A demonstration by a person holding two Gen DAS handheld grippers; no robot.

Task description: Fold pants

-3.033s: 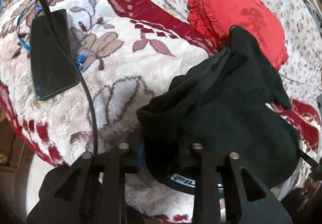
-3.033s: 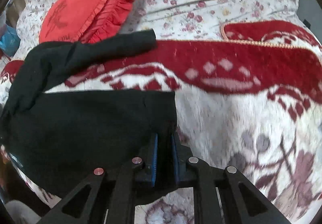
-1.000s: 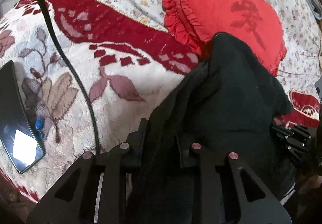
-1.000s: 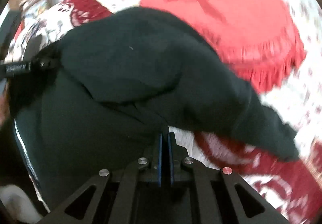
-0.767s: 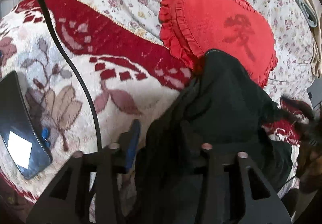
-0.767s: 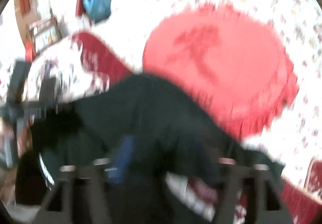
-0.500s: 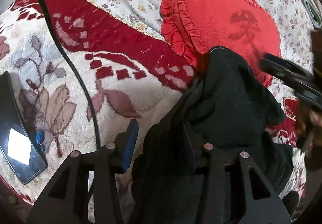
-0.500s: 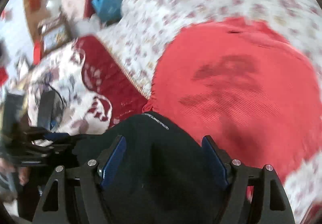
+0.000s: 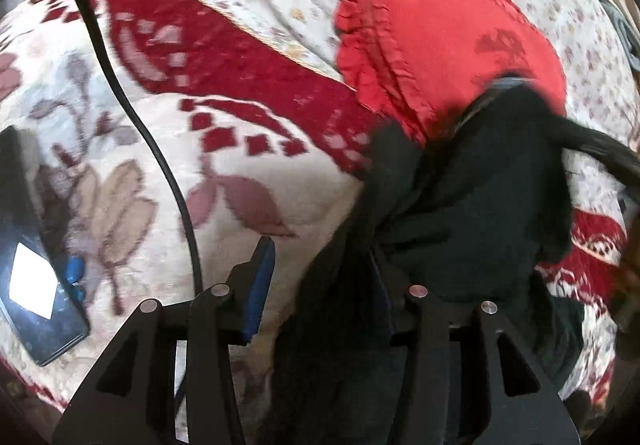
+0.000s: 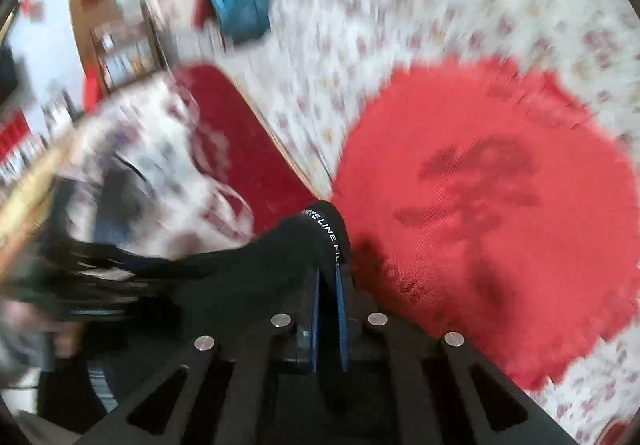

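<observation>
Pinching the black fabric pants [image 10: 256,277] by their lettered waistband, the right gripper [image 10: 326,285] has re-clamped over the red frilled cushion [image 10: 500,205]; the left gripper [image 9: 320,277] opens, fabric loose between its fingers, freeing the next fold.

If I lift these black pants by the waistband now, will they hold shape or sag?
Probably sag: the black fabric pants already drape in soft bunched folds over the patterned blanket. The right hand-held gripper, shut on the lettered waistband, likely holds only that edge, so the rest would trail. They look light, and may drag against the red ruffled cushion.
</observation>
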